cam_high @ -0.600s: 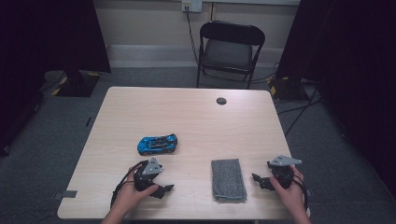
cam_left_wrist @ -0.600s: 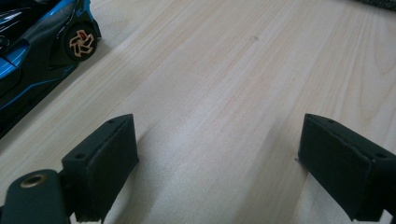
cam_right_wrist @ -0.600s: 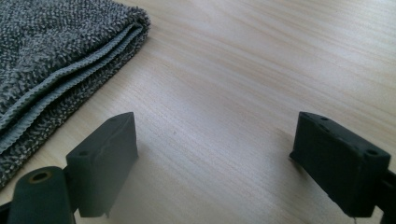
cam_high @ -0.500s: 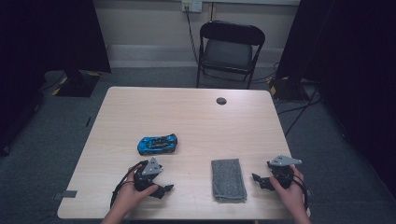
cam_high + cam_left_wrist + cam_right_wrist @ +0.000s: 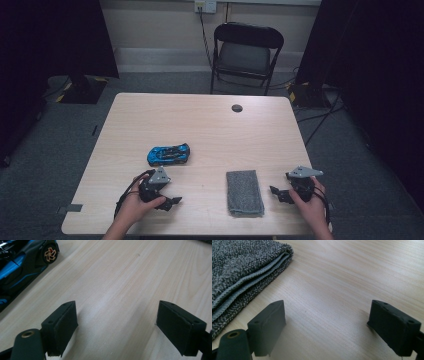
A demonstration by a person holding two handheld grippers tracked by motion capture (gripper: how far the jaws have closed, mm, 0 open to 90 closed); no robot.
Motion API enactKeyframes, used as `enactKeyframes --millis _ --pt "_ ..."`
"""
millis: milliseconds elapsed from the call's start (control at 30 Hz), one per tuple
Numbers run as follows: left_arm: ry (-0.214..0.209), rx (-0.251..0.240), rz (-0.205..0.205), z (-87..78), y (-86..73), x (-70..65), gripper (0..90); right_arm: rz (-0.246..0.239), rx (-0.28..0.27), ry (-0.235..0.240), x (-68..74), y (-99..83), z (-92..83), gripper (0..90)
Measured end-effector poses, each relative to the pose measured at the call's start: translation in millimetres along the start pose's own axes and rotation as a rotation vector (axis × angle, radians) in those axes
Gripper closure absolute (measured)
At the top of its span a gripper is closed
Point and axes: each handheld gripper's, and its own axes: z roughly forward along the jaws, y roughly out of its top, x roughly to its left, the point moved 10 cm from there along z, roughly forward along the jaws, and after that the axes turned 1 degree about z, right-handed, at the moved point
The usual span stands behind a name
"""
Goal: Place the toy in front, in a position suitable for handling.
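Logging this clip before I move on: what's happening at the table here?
A person sits at a wooden table with a gripper in each hand, both resting near the front edge. The left gripper sits just in front of a blue toy car; the right gripper sits just right of a folded grey cloth. Both have their jaws open with only bare tabletop between them, so nothing is held yet.

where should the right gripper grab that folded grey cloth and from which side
Probably the long folded edge of the grey cloth that faces the open right gripper. It lies flat, so come in low from that side and pinch the stacked layers.
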Motion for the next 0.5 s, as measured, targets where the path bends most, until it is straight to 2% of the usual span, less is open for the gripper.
enactKeyframes --millis 100,267,367,500 --pt "-0.036 0.011 -0.018 -8.9 2.2 2.9 16.4 0.000 0.000 0.000 0.0 0.0 0.0 13.0" --pt "-0.009 0.004 -0.016 -21.8 8.7 16.5 16.1 -0.004 0.001 0.005 0.0 0.3 0.4 13.0" --pt "0.009 -0.022 -0.029 -29.6 16.7 26.6 16.1 -0.003 0.002 0.006 0.2 0.3 0.4 13.0" --pt "0.019 -0.037 -0.037 -33.7 22.8 32.3 16.1 -0.003 0.002 0.006 0.2 0.3 0.4 13.0"
